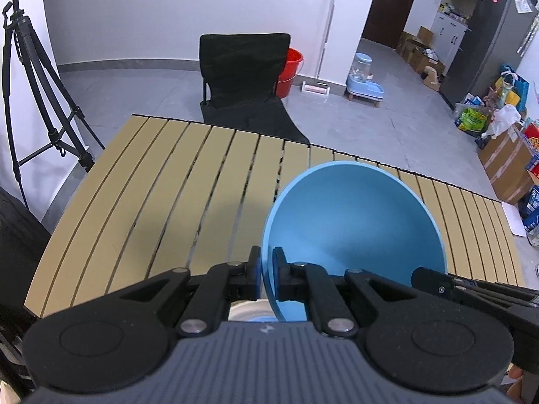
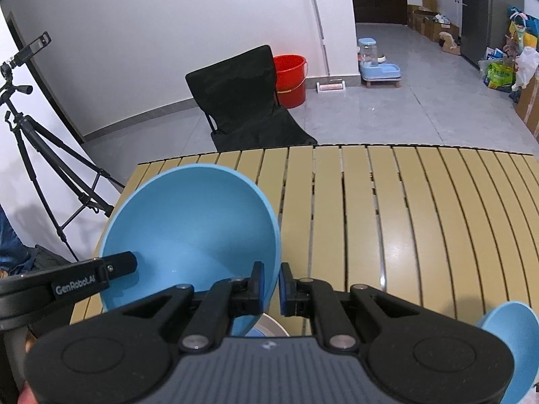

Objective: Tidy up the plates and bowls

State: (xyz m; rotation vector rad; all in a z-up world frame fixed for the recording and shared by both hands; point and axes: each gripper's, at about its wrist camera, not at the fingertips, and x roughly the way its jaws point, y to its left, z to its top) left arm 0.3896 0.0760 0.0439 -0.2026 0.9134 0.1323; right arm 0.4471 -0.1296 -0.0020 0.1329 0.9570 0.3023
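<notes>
While my left claw [image 1: 266, 271] and right claw [image 2: 269, 286] pinch opposite rims, the smooth, matte, sky-blue bowl [image 1: 357, 222] hangs tilted above the slatted table [image 1: 161, 181].

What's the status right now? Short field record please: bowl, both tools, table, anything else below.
bowl: blue bowl, tilted, held off the table
left tool: left tool shut on the bowl's rim
right tool: right tool shut on the opposite rim
table: slatted tan table, bare where visible
below: pale dish partly hidden; second blue bowl at right edge
</notes>
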